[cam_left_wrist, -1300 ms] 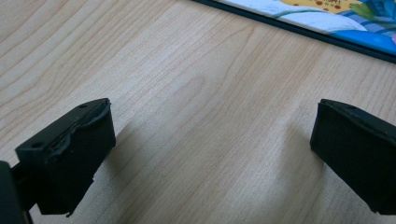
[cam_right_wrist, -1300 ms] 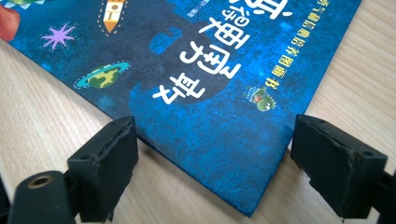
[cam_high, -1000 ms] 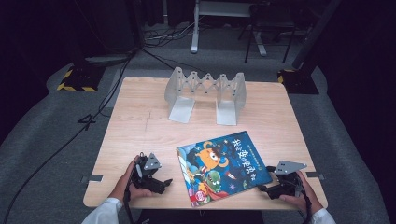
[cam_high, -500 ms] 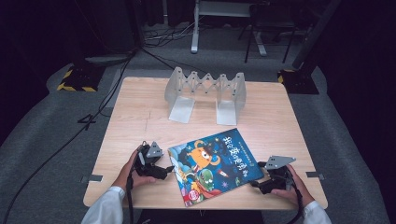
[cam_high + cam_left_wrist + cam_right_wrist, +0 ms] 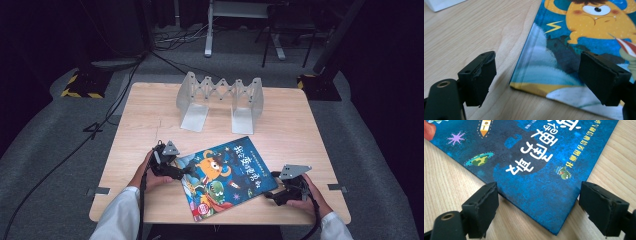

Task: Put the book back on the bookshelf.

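Though lying flat and askew near the front edge of the counter (image 5: 145,115), picture book (image 5: 225,175) never whole from either claw camera. Cut off at top and right in the left gripper view, leaving the spine corner, pale clouds and an orange one-eyed creature. Cut off at top and left in the right gripper view, white title characters upside down on dark blue. Left claw (image 5: 537,57): set wide, having just closed a little, pads pressing on nothing, straddling the book's spine corner, with one jaw over bare wood and the other over the cover. Impossible to tell whether that jaw touches the cover or hovers just above it. Right claw (image 5: 538,187): just as wide, holding nothing, the book's blue corner pointing into the gap and apart from both pads. From the high view, both sets of jaw tips small, dark and hard to separate from the cover. Left hand (image 5: 150,175) partly hidden beneath its claw body, right hand (image 5: 310,192) likewise, both white sleeves cut off by the bottom edge. Pale object (image 5: 441,3) clipped at the left gripper view's top corner, too little of it to identify. Grey folding bookend (image 5: 220,97) at the far side, well apart from the book. Beyond the counter, mostly darkness.
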Demonstrator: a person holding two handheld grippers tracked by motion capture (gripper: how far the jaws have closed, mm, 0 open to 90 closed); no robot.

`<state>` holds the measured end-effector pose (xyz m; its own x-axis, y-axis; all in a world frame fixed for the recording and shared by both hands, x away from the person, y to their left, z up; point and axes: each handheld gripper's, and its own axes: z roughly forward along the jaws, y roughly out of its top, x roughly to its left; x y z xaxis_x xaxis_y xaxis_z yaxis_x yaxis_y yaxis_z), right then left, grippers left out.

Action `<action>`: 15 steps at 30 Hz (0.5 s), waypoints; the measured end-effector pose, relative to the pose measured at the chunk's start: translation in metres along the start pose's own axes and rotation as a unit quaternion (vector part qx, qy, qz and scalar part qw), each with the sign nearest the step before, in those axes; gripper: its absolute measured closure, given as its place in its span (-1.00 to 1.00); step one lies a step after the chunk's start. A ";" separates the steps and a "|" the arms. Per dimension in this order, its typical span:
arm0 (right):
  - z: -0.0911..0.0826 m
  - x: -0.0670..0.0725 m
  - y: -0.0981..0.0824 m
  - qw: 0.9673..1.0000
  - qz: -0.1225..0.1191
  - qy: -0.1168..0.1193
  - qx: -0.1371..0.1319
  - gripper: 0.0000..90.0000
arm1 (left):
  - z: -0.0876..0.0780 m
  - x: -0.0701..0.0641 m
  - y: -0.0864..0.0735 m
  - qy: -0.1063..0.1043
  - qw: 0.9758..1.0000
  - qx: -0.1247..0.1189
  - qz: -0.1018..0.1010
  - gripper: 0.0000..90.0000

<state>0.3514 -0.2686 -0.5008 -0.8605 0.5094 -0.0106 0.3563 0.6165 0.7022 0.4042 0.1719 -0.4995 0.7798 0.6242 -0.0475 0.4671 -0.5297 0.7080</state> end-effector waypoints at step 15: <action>0.016 -0.004 0.017 1.000 0.004 -0.003 -0.004 -0.54 | -0.012 -0.005 -0.013 -0.041 0.999 0.019 -0.004 -0.69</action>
<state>0.3671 -0.2506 -0.5006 -0.8551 0.5184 -0.0084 0.3613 0.6075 0.7074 0.3889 0.1830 -0.5002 0.8064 0.5809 -0.1111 0.4876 -0.5467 0.6808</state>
